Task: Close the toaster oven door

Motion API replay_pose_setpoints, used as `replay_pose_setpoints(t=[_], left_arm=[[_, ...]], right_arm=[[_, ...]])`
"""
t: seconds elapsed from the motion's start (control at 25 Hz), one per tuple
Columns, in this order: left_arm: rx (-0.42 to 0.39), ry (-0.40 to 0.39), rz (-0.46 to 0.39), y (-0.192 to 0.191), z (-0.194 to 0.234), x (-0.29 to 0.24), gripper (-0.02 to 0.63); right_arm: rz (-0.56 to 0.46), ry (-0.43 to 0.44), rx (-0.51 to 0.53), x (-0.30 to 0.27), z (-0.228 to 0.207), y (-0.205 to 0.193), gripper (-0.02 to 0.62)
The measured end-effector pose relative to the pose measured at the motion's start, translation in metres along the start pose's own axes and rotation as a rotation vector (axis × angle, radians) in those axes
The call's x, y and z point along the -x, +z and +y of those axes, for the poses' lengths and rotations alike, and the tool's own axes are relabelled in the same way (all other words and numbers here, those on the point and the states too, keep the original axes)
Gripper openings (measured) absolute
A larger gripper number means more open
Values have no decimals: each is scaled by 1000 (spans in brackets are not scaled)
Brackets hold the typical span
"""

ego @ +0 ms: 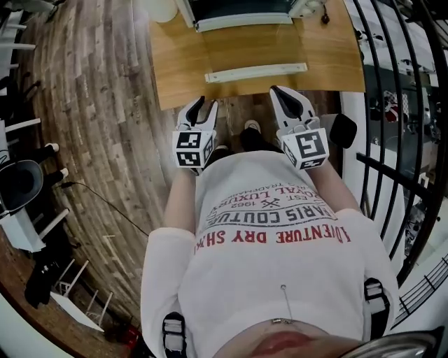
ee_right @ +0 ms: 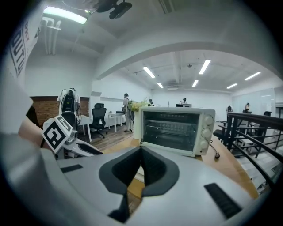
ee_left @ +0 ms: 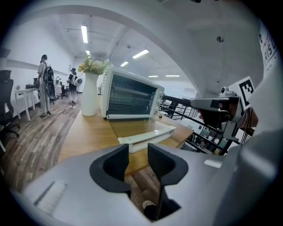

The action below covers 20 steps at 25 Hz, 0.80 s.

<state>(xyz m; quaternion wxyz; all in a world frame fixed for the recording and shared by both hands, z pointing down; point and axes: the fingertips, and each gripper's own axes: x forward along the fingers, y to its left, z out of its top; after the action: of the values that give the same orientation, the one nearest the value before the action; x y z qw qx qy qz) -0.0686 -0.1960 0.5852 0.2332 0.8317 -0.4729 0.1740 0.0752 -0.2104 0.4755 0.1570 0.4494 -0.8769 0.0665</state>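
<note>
The white toaster oven [ego: 238,10] stands at the far side of the wooden table [ego: 178,63]. Its glass door [ego: 252,45] lies open and flat toward me, the white handle [ego: 255,72] near the table's front edge. Both grippers hover just short of that edge, touching nothing. My left gripper [ego: 203,105] is open by a narrow gap, below the handle's left end. My right gripper [ego: 283,93] is shut and empty, below the handle's right end. In the left gripper view the oven [ee_left: 130,95], door [ee_left: 137,128] and handle [ee_left: 148,137] lie beyond the jaws [ee_left: 138,152]. In the right gripper view the oven [ee_right: 177,130] faces the jaws [ee_right: 140,152].
A white vase with flowers [ee_left: 89,92] stands left of the oven. A black railing [ego: 399,105] runs along the right side. Office chairs [ego: 21,182] stand on the wood floor at left. People [ee_left: 44,84] stand far off. A plug [ee_right: 215,154] lies right of the oven.
</note>
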Motion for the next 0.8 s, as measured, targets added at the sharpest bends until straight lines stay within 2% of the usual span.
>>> replay_pose_setpoints(t=[0.24, 0.48, 0.8], left_arm=[[72, 95, 55, -21, 9, -37, 126], [120, 177, 80, -30, 23, -54, 126], [120, 263, 85, -29, 28, -75, 126]], right_arm=[[29, 98, 10, -17, -20, -11, 5], [53, 144, 14, -23, -39, -22, 6], [64, 177, 21, -26, -60, -33, 6]])
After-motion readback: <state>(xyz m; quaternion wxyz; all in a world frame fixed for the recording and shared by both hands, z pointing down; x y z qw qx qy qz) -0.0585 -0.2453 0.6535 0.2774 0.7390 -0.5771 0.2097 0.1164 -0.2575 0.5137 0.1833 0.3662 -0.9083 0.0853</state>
